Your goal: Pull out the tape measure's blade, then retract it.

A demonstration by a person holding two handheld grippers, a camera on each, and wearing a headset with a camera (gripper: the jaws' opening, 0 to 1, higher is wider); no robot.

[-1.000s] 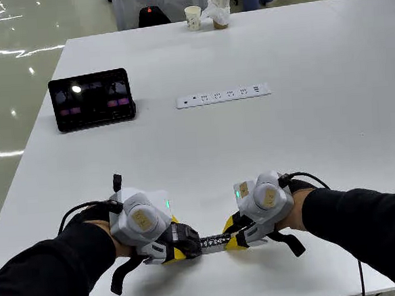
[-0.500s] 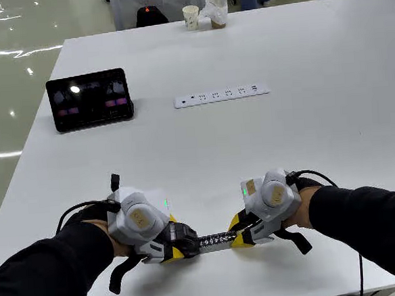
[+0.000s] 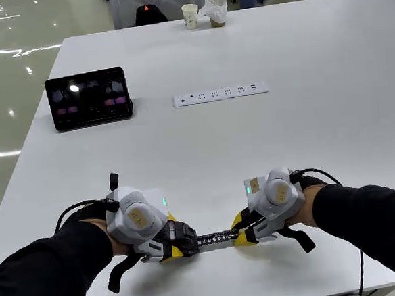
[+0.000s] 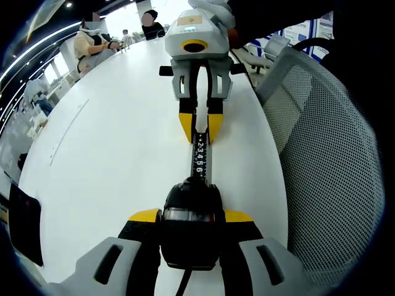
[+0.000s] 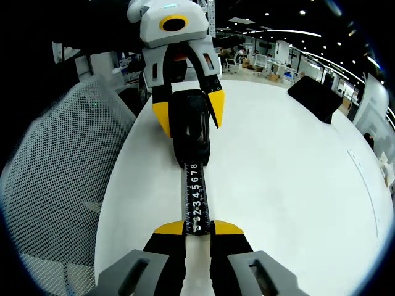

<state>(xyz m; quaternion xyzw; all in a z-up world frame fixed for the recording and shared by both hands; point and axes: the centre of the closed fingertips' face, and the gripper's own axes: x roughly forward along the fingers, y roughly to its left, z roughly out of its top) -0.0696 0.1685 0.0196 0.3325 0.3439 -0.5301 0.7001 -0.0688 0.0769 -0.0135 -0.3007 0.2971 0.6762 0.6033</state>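
On the table (image 3: 315, 79): the tape measure (image 3: 180, 239) is sitting by the near edge. It is well apart from the power strip (image 3: 221, 93), on the person's side of it.
Blade (image 3: 214, 239): a short bit is sticking out of the black case. It is pointing right and showing small numbers.
Left gripper (image 4: 191, 216): its jaws are squeezing the case from both sides. They are closed only as far as the case lets them.
Right gripper (image 5: 197, 228): its jaws are pinching the tip of the blade and are almost fully closed.
Tablet (image 3: 89, 98): it is sitting near the power strip, to its left, with its screen glowing.
Cups (image 3: 190, 16): they are standing far past the power strip, at the far edge.
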